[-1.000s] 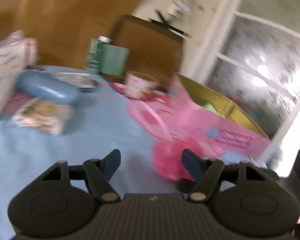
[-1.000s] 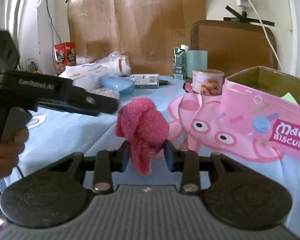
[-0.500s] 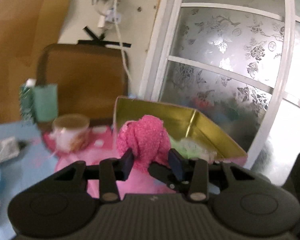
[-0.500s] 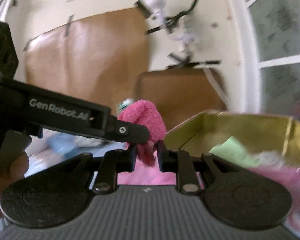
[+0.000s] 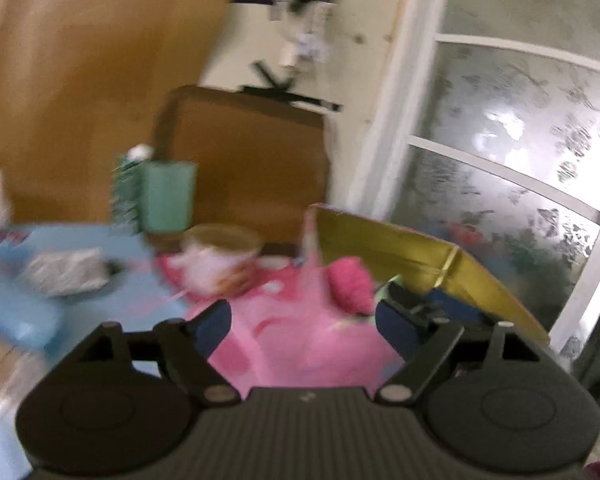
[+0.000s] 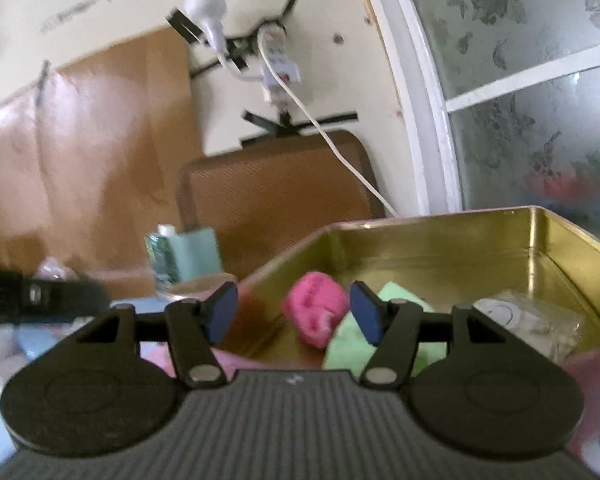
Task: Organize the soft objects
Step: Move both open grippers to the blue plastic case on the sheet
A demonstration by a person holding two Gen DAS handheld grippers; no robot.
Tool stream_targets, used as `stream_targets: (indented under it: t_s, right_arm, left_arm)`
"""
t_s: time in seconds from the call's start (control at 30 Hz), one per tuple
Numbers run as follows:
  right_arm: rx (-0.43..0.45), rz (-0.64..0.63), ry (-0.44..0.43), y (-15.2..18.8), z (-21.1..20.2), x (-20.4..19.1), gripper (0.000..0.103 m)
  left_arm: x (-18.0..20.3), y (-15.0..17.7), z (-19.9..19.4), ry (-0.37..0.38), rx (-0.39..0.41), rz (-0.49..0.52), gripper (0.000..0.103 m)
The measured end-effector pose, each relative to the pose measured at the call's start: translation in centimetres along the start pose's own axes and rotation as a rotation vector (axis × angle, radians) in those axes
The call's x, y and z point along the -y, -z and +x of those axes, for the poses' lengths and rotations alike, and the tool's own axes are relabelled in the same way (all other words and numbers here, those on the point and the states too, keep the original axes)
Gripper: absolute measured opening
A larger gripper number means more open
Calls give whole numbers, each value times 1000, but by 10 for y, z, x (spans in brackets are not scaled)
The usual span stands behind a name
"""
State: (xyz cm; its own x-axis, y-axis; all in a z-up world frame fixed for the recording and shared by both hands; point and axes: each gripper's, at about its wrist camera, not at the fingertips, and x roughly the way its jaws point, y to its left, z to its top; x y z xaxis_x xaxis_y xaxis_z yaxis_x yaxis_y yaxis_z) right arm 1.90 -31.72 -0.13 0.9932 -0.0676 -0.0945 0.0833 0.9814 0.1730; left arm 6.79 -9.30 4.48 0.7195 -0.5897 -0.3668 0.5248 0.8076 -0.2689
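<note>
Frosted floral window panes (image 6: 540, 80) fill the right; brown board (image 5: 80, 80) covers the wall left. Blue tablecloth (image 5: 112, 300) carries a cup (image 5: 220, 264) and a green carton (image 5: 164, 196). Your pink fuzzy roll (image 6: 315, 309) lies in the gold-lined tin (image 6: 440, 240), near its left wall, resting against a green cloth (image 6: 352, 344); its long axis runs near-to-far, slightly tilted. Your right gripper (image 6: 294, 313) is spread wide, holding nothing. Your left gripper (image 5: 302, 330) likewise gapes, blurred.
</note>
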Motion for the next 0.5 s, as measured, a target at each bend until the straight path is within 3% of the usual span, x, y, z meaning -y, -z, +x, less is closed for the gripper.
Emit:
stream_targets:
  t_s: [0.2, 0.33, 0.43, 0.5]
  right_arm:
    - [-64, -71, -214, 11, -6, -51, 63]
    - [-166, -118, -336, 20, 8, -87, 55]
    - [-279, -103, -439, 17, 30, -111, 55]
    - [-337, -85, -504, 17, 48, -127, 55]
  left_arm:
    - [-74, 35, -49, -228, 0, -86, 81]
    - [-119, 39, -76, -391, 37, -173, 81]
    - [-143, 36, -82, -545, 53, -240, 81]
    - [-163, 41, -81, -541, 18, -350, 79]
